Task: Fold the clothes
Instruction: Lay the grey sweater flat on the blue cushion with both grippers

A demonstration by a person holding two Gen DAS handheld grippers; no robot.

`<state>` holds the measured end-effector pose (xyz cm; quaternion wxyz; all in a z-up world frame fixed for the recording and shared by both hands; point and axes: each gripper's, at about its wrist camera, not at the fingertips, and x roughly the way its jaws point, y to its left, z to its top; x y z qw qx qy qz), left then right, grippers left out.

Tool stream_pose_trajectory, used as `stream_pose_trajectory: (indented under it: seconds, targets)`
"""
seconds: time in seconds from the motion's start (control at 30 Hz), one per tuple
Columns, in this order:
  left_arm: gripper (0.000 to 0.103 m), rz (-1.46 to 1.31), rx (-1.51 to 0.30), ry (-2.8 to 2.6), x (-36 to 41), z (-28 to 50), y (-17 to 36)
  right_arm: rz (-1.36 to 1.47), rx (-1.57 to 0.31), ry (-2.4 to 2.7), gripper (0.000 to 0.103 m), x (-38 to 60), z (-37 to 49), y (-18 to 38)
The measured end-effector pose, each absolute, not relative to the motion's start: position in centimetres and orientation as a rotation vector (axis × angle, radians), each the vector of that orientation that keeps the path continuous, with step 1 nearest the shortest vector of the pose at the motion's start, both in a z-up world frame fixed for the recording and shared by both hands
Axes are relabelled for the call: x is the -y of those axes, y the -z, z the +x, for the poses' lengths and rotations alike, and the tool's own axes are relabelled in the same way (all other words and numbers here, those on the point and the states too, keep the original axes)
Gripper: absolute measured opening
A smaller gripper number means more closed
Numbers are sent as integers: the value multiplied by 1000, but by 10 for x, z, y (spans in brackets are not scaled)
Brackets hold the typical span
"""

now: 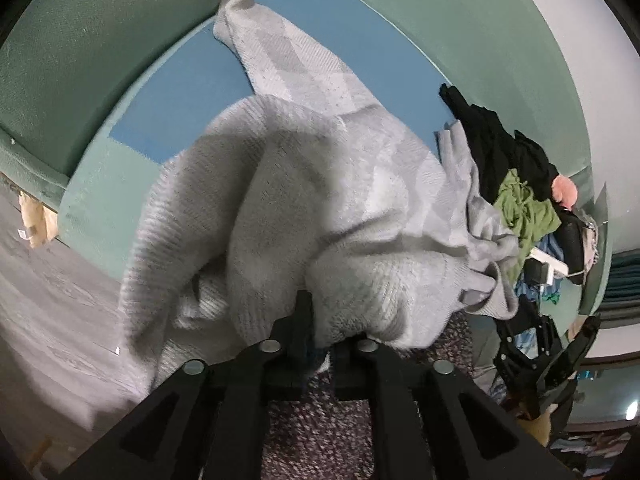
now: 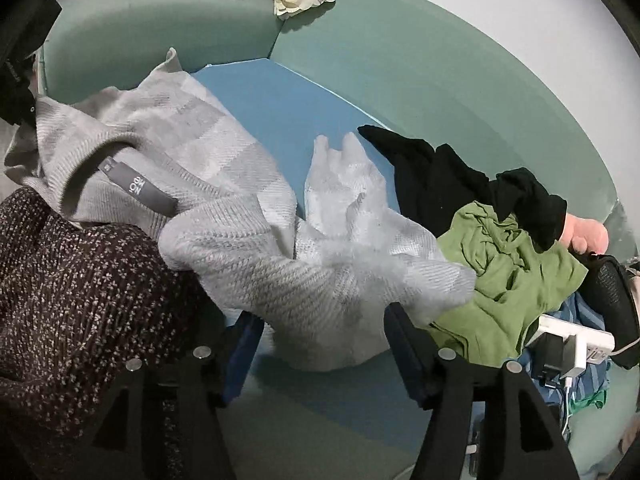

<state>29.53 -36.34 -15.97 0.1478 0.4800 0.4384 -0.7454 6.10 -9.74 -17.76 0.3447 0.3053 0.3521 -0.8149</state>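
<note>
Grey knit sweater [image 1: 320,200] bunched on green sofa [image 1: 80,60], over blue cushion [image 1: 180,92].

Left gripper [image 1: 320,336] pinched tight on sweater fabric near its hem. Right gripper [image 2: 320,320] spread wide, straddling a sweater sleeve [image 2: 312,288], gripping nothing. Heaped just beside the sweater: black garment [image 2: 440,176], green garment [image 2: 516,268]. White power strip [image 2: 572,344] at the pile's edge.
</note>
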Motion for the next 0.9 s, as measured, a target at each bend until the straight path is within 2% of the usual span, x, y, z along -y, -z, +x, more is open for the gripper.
stream_pose_trajectory:
  seconds: [0.03,0.07,0.1,0.17,0.27,0.47,0.57,0.67,0.8,0.9]
  targets:
    - [28,1381,-1261,2160,360,295,159,792,-904,2115,66,96,62,177]
    - [44,1379,-1264,2176,358,295,157,788,-890,2111,65,95,64,176]
    - [53,1367,-1284,2193,355,296,157,782,-875,2108,64,95,65,175]
    - [54,1339,-1329,2225,350,298,157,765,-837,2100,64,94,66,173]
    - [55,1246,-1522,2186,352,302,168,752,-789,2078,63,97,69,171]
    - [55,963,-1937,2043,355,322,194,725,-846,2040,63,112,75,180]
    - [55,872,-2033,1983,349,333,198,765,-792,2016,63,113,73,179]
    - [56,735,-2063,1943,346,349,194,903,-571,2000,66,98,57,170]
    - [56,606,-2037,1984,335,363,178,1238,61,1913,67,52,14,172]
    - [56,582,-2070,2013,314,352,176,1367,354,1833,65,36,4,188]
